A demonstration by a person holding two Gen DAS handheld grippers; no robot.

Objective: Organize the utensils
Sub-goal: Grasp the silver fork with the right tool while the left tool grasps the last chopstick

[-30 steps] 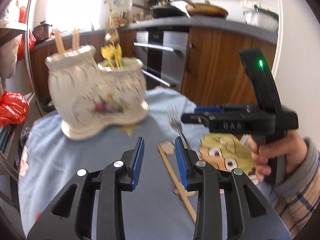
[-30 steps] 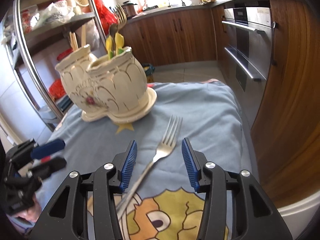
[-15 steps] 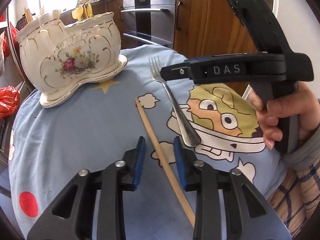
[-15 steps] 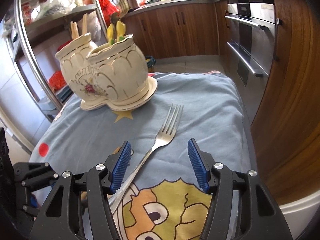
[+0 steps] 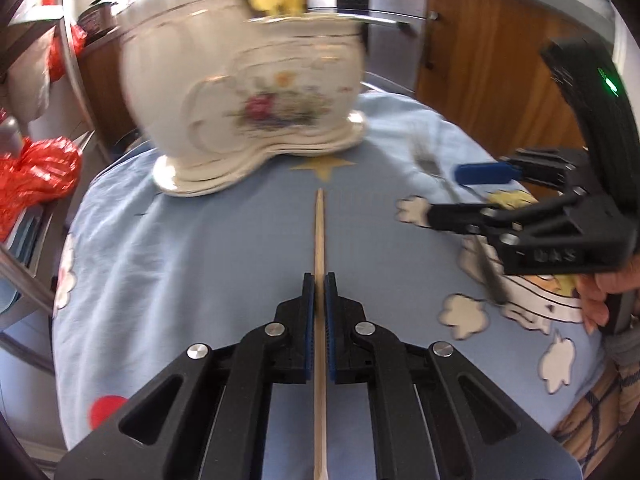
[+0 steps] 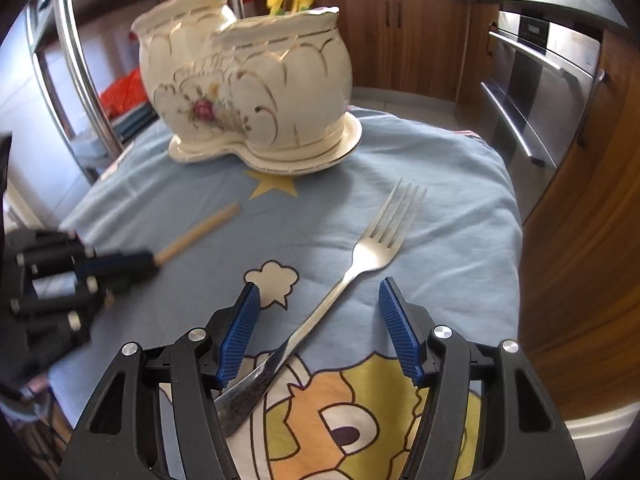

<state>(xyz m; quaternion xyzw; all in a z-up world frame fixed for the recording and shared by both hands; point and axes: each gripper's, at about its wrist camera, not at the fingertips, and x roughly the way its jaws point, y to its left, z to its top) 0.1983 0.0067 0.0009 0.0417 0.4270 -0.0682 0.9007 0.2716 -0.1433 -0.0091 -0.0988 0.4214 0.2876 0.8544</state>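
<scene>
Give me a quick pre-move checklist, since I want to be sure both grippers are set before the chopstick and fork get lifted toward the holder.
1. Left gripper closed on the chopstick: ok, the pads sit tight against the stick, having just been closing.
2. Chopstick lifted off the cloth: cannot tell.
3. Right gripper astride the fork: ok, the handle runs between the open jaws, which have just been opening.
4. Fork gripped: not ok, neither pad presses on it.
5. Holder upright: ok, it stands on its base at the far end of the cloth.
6. Room left in the holder: cannot tell, though utensils already poke out of both openings.
</scene>
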